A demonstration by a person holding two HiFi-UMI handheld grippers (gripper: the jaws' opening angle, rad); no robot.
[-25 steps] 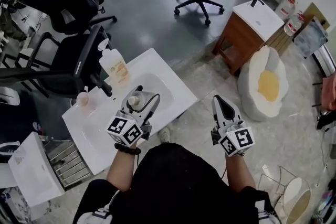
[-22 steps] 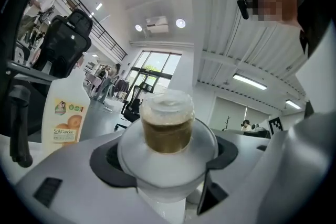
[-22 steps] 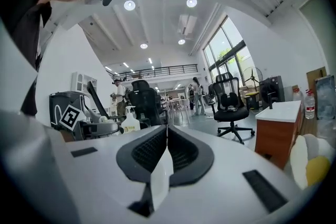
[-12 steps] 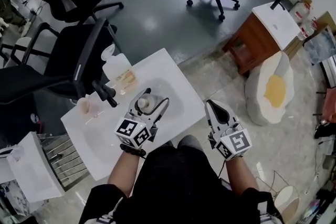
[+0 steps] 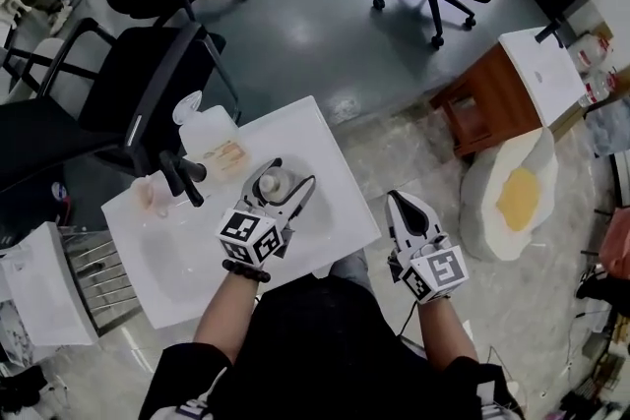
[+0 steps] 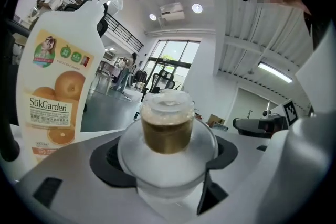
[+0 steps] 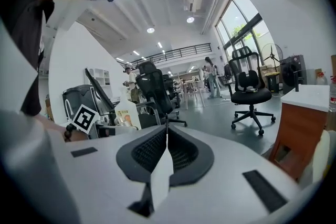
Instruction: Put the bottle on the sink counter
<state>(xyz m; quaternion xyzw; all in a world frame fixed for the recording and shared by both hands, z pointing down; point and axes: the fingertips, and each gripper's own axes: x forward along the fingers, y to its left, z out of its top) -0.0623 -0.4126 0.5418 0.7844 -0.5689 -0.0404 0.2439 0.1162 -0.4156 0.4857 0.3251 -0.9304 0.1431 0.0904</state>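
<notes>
The left gripper (image 5: 287, 180) clasped a small amber bottle (image 6: 167, 131), seemingly above the basin. It was best lowered upright onto the white sink counter (image 5: 340, 210). The right gripper (image 5: 407, 210) was closed and empty.

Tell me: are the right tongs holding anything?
No, the right tongs are shut, their pads meeting with nothing between them.

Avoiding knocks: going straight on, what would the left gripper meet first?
Probably nothing: the left gripper, shut on the small bottle, points past the orange-label bottle, which stands to its left.
</notes>
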